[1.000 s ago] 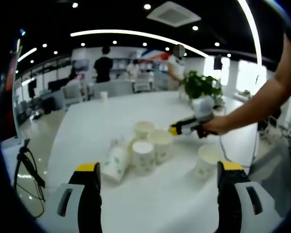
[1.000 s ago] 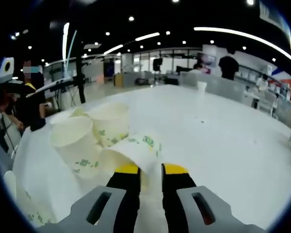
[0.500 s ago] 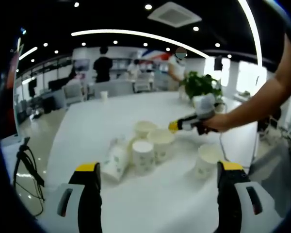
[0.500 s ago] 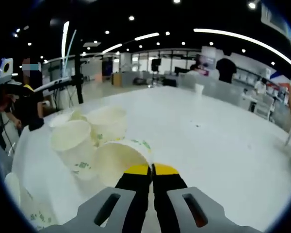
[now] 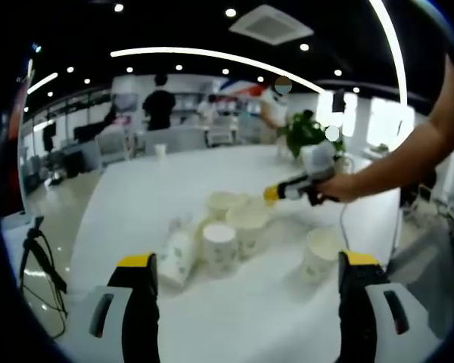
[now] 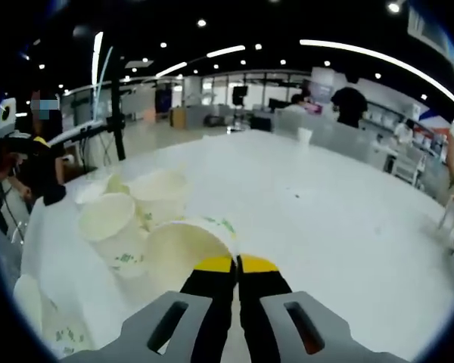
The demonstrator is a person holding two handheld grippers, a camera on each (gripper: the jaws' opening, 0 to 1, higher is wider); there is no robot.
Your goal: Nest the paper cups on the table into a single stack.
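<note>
— Where are the paper cups?
— On the white table (image 5: 136,197). A bunch of cups (image 5: 228,219) stands close together in the middle. One cup (image 5: 319,253) stands alone off to the side. A pack of cups (image 5: 177,257) lies on its side just beside the bunch.
— What is the right gripper (image 6: 236,265) doing?
— Its yellow tips are pinched tight on the rim of a paper cup (image 6: 180,253). That cup is tipped, with its mouth facing us.
— And the left gripper (image 5: 246,265)?
— Its jaws are spread wide, with nothing between them. It is near the cups but not touching.
</note>
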